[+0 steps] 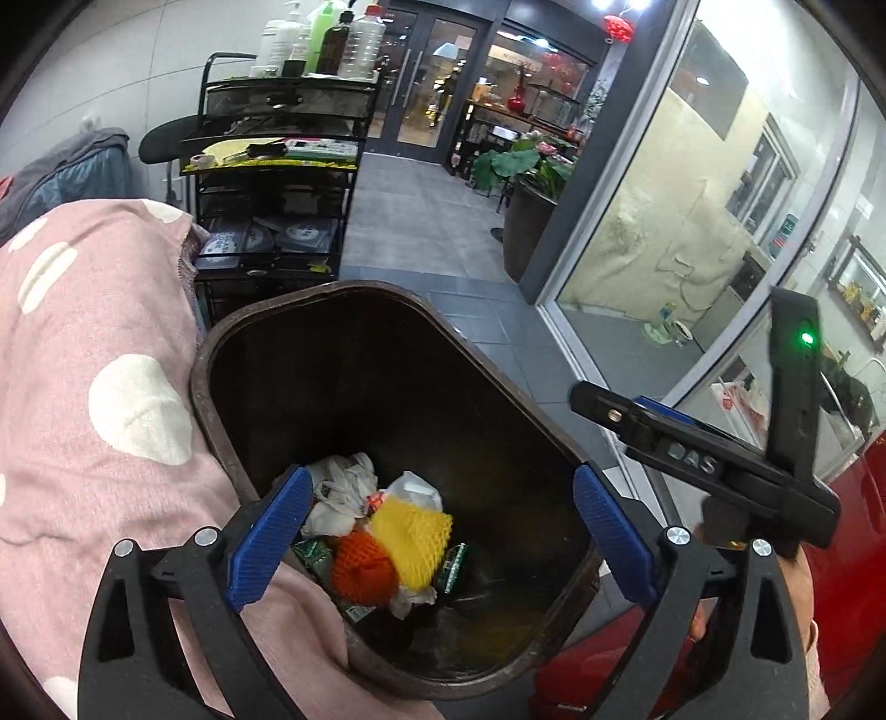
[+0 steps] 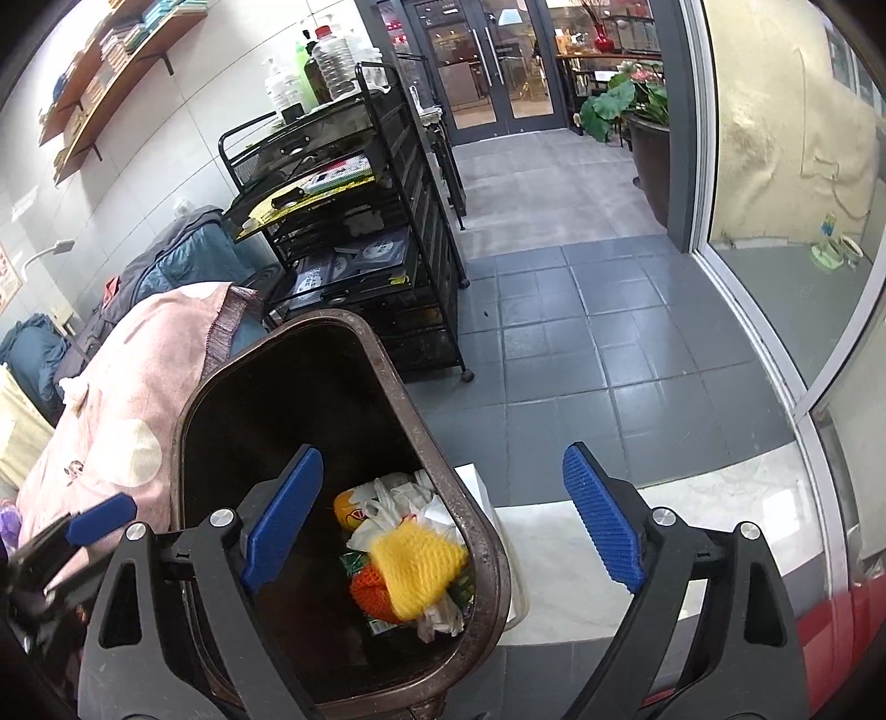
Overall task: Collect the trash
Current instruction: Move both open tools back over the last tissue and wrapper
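Left gripper (image 1: 443, 531) hangs right over the bin (image 1: 310, 310), jaws spread wide and nothing between the blue pads (image 1: 277, 531). Right gripper (image 2: 443, 526) is just as wide and just as empty, its left pad over the bin's mouth, its right pad out over a pale slab (image 2: 692, 498) at four o'clock of the bin. Down in the bottom of the brown bin lies the trash: a yellow foam net (image 1: 412, 534) on top, an orange net (image 1: 362, 567) touching it at seven o'clock, crumpled white plastic bags (image 1: 346, 487) at eleven o'clock, green wrappers (image 1: 454, 565) poking out at the edges. From the right wrist view a small yellow packet (image 2: 349, 507) shows beside the bags. Pressed against the bin at nine o'clock is a pink spotted cloth (image 1: 99, 332). At twelve o'clock beyond the bin stands a black wire cart (image 2: 376, 249) with bottles (image 1: 332, 39) on top. Grey floor tiles (image 2: 581, 343) run off at one o'clock toward glass doors (image 2: 487, 61) and a potted plant (image 2: 626, 105). In the left wrist view the right gripper juts in at three o'clock, a green light (image 1: 807, 338) glowing on it.
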A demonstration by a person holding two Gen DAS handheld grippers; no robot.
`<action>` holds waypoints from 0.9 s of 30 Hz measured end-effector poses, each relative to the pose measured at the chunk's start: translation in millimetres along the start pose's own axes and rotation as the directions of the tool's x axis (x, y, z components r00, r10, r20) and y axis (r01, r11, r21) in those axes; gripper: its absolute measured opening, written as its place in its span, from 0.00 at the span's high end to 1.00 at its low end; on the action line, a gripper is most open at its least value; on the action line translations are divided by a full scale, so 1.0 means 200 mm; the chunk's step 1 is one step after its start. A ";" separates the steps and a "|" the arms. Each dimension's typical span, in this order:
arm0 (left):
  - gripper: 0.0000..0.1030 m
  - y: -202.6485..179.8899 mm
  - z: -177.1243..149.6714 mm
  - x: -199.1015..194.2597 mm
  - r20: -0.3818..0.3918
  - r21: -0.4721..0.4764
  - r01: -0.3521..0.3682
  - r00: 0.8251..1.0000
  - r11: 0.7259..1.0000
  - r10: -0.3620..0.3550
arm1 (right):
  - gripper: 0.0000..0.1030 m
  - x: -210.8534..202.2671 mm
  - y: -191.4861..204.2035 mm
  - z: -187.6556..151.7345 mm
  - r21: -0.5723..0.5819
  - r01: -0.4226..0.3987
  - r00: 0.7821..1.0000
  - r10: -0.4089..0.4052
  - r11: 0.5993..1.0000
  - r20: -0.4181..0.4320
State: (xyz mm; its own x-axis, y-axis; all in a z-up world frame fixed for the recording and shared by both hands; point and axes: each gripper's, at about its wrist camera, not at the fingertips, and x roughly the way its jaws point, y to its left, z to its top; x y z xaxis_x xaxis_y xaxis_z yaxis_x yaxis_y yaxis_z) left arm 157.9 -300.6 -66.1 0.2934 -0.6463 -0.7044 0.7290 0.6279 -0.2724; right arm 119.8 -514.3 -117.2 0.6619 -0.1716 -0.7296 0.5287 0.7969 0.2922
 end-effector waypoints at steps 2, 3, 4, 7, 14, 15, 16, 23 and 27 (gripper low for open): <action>0.09 -0.02 0.00 -0.02 0.006 0.011 0.000 1.000 1.000 0.000 | 0.15 0.00 0.00 0.00 0.002 0.000 1.000 0.000 1.000 0.001; 0.09 -0.02 -0.01 -0.03 0.013 0.017 0.001 1.000 1.000 -0.002 | 0.15 0.00 0.00 0.00 0.001 0.000 1.000 0.000 1.000 0.001; 0.09 -0.03 -0.01 -0.05 0.022 0.022 0.004 1.000 1.000 -0.004 | 0.15 0.00 0.00 0.00 0.001 -0.001 1.000 0.001 1.000 0.001; 0.09 -0.05 -0.02 -0.10 0.041 0.030 0.018 0.999 0.999 -0.019 | 0.15 0.01 0.01 0.00 -0.004 -0.005 1.000 0.005 1.000 0.000; 0.06 -0.09 -0.06 -0.25 0.091 0.078 0.022 0.995 0.997 -0.029 | 0.15 0.00 0.08 0.01 -0.031 -0.031 1.000 0.031 0.999 0.004; 0.06 -0.09 -0.06 -0.26 0.096 0.078 0.021 0.995 0.997 -0.028 | 0.15 0.00 0.10 0.01 -0.038 -0.036 0.999 0.036 0.999 0.005; 0.06 -0.08 -0.07 -0.28 0.103 0.077 0.018 0.994 0.997 -0.025 | 0.15 0.00 0.12 0.00 -0.046 -0.040 0.999 0.040 0.998 0.004; 0.06 0.01 -0.11 -0.41 0.143 0.053 -0.024 0.990 0.998 0.016 | 0.15 -0.03 0.30 0.00 -0.112 -0.092 0.995 0.095 0.989 0.015; 0.06 0.10 -0.13 -0.48 0.157 0.024 -0.069 0.985 0.997 0.065 | 0.15 -0.04 0.41 -0.01 -0.156 -0.129 0.991 0.132 0.979 0.012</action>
State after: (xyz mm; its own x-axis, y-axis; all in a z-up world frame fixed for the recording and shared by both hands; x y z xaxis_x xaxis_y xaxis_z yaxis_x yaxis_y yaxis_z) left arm 128.3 -214.9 -22.2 0.4335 -0.6646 -0.6086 0.7218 0.6604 -0.2070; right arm 156.2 -445.3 -88.2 0.7322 -0.0715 -0.6774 0.3499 0.8928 0.2839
